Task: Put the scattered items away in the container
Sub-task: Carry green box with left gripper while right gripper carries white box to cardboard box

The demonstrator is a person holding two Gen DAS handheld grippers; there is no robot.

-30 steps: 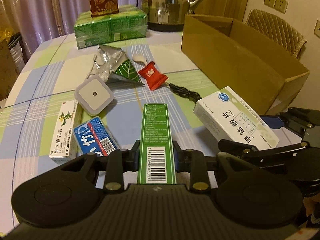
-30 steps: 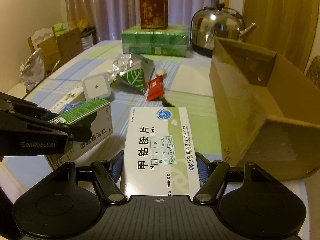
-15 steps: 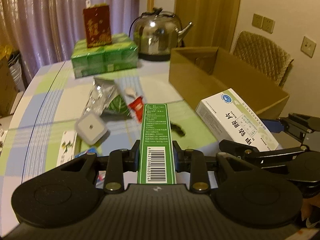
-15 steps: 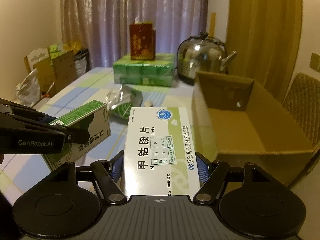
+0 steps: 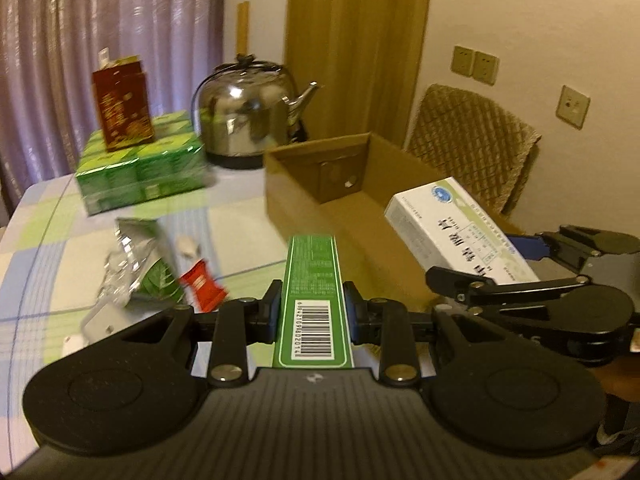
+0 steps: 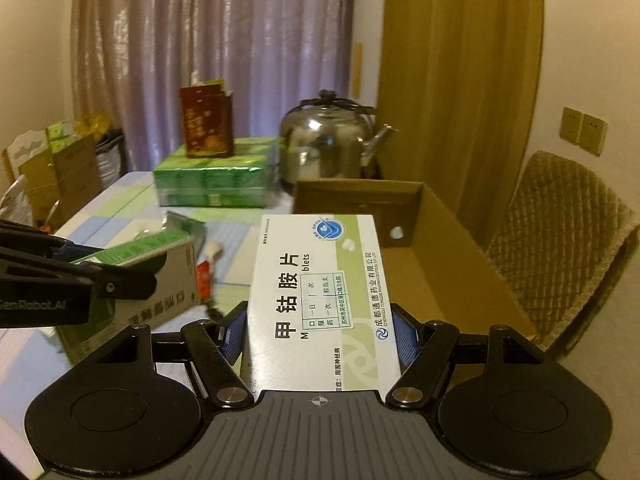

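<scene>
An open cardboard box (image 6: 432, 276), the container, sits on the right side of a checked tablecloth (image 5: 48, 240), its long axis running from near to far. It appears empty, though its near floor is hidden.

A white medicine carton (image 6: 324, 300) is pinched across its width by the right gripper (image 6: 320, 332), raised off the table. Its long axis points away from the gripper, toward the box's far wall, and its far end seems to lie over the box's left rim. The opening lies ahead and slightly right of it.

A narrow green carton (image 5: 312, 292) is clamped in the left gripper (image 5: 313, 312), also held in the air, long axis pointing forward. The box's near left corner lies ahead and to the right of it, past the near wall.

The right gripper is the nearer to the opening, so its carton probably goes in first; the left one needs to travel right and farther.

Left on the cloth: a foil packet (image 5: 140, 264), a red sweet wrapper (image 5: 200, 284) and a white square gadget (image 5: 104, 322), blurred. At the far end stand a steel kettle (image 5: 248, 120) and stacked green packs (image 5: 140, 172).
</scene>
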